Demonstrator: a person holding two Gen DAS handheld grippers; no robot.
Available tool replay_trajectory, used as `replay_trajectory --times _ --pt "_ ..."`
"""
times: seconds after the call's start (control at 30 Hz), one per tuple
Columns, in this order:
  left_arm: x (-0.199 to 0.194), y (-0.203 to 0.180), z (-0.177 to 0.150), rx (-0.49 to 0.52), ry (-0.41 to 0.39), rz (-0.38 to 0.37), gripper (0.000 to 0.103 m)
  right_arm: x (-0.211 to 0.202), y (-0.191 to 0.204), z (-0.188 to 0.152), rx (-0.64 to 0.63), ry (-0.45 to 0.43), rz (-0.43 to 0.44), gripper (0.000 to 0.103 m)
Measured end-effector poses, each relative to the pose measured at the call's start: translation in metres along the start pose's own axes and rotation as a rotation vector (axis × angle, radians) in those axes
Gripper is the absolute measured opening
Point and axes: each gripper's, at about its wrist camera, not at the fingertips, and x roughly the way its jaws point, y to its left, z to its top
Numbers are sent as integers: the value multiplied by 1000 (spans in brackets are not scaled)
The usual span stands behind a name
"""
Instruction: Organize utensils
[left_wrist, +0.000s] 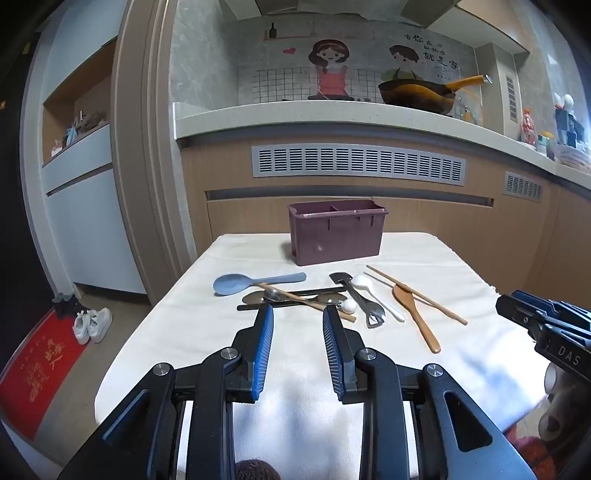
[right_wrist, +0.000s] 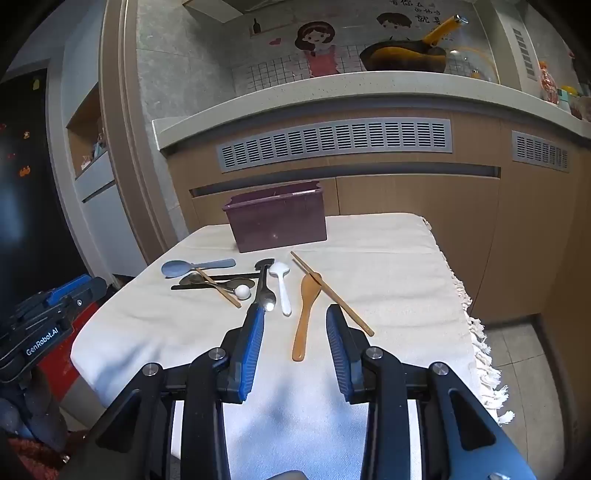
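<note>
A purple utensil holder (left_wrist: 337, 233) (right_wrist: 277, 221) stands at the far side of the cloth-covered table (left_wrist: 184, 332). In front of it lie a blue spoon (left_wrist: 236, 283) (right_wrist: 184, 266), metal spoons crossed with black chopsticks (left_wrist: 288, 295), a wooden chopstick (left_wrist: 417, 293) (right_wrist: 332, 293), a white spoon (left_wrist: 373, 291) (right_wrist: 281, 286), a wooden spoon (left_wrist: 413, 314) (right_wrist: 304, 314) and a metal utensil (left_wrist: 360, 301). My left gripper (left_wrist: 298, 312) hovers open just short of the metal spoons. My right gripper (right_wrist: 295, 312) hangs open above the wooden spoon's handle. Nothing is held.
A kitchen counter (left_wrist: 332, 118) with a wok (left_wrist: 417, 94) runs behind the table. The cloth's fringed edge (right_wrist: 476, 332) hangs off the right side. Shoes (left_wrist: 92, 325) and a red mat (left_wrist: 37, 369) lie on the floor at the left.
</note>
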Motion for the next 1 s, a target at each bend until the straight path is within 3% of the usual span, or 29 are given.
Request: replay_trajectory --times 1.0 --pt "1 -5 -3 25 32 12 29 4 -1 1 8 9 5 33"
